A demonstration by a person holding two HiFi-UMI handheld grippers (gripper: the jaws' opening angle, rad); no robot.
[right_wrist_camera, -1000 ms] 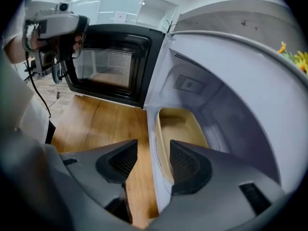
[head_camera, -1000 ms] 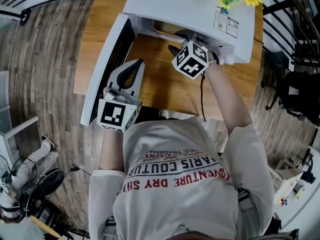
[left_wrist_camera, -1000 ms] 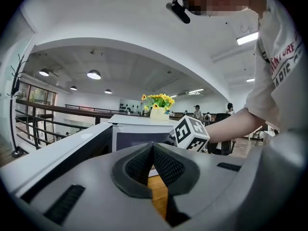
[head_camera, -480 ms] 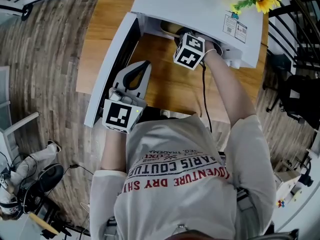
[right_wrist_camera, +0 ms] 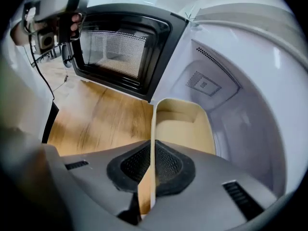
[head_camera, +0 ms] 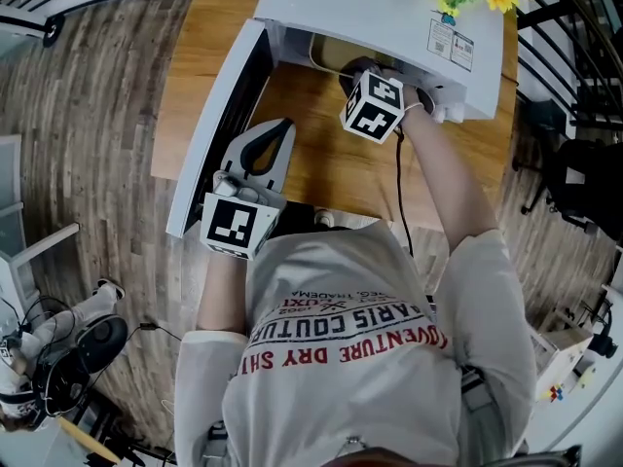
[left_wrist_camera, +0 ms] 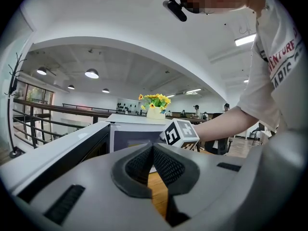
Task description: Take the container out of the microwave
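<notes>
**A:** What is the container [right_wrist_camera: 185,129] like?

**B:** It's a cream tub with smooth, thin walls and rounded corners, roughly rectangular, open side up. It sits inside the cavity of the white microwave [head_camera: 370,8], whose mesh-windowed door [head_camera: 219,115] stands open over the wooden table [head_camera: 321,168].

**A:** Which way does it lie?

**B:** Its long axis runs away from the right gripper [right_wrist_camera: 153,153], along the side wall being gripped. Those jaws have just closed, and the ribbed black pads pinch that wall.

**A:** And the left gripper [left_wrist_camera: 152,149]?

**B:** Its jaws are together with nothing between them, and it's beside the door.
</notes>
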